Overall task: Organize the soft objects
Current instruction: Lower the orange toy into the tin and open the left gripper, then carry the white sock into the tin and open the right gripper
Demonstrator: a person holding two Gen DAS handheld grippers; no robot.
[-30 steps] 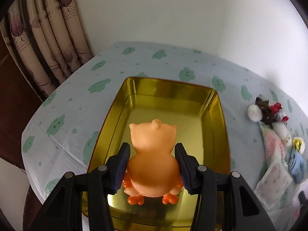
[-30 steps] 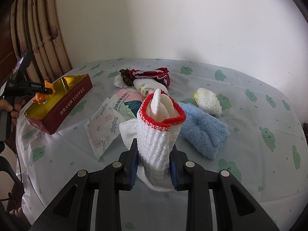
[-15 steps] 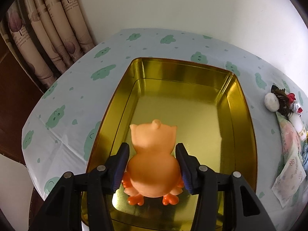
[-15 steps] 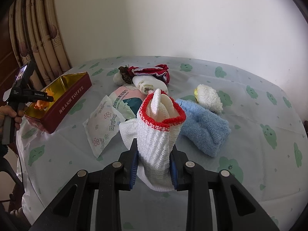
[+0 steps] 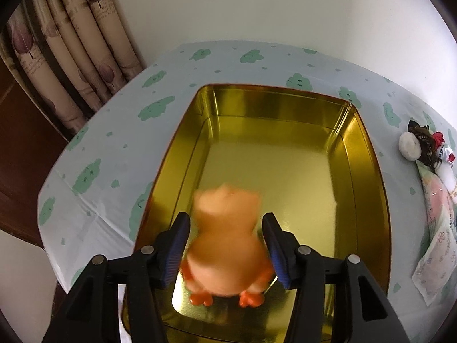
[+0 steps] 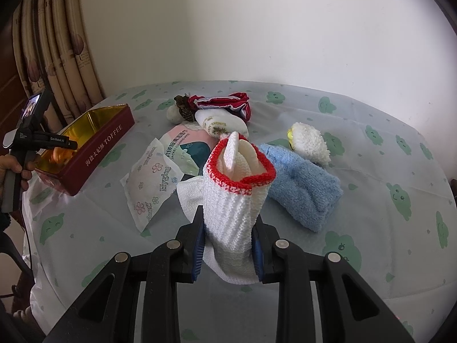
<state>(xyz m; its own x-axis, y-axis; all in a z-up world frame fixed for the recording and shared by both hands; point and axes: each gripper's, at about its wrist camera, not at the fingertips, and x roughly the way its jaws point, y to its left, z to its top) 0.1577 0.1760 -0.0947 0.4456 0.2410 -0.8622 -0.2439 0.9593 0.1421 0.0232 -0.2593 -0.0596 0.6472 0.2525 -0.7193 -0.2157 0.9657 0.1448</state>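
An orange soft toy animal (image 5: 228, 243), motion-blurred, hangs low over the near end of the gold-lined tin (image 5: 285, 105). My left gripper (image 5: 226, 220) straddles it; its jaws are opening and narrow gaps show between the blue pads and the toy. In the right wrist view the same tin (image 6: 100, 148) is red outside, with the left gripper (image 6: 68, 144) over it. My right gripper (image 6: 228, 214) is shut on a white knitted glove with a red cuff (image 6: 237, 183), held upright above the table.
On the cloud-print tablecloth lie a blue towel (image 6: 302, 185), a white fluffy item (image 6: 311, 141), two wipe packets (image 6: 151, 177), a rolled white sock (image 6: 220, 123) and a red cloth (image 6: 225, 103). Curtains (image 5: 71, 43) hang behind the table's left edge. A person's hand (image 6: 14, 168) holds the left gripper.
The left jaws have spread and the orange toy, gripped before, now blurs as it slips between them. The tin fills more of the left view. The right gripper and glove are unchanged.
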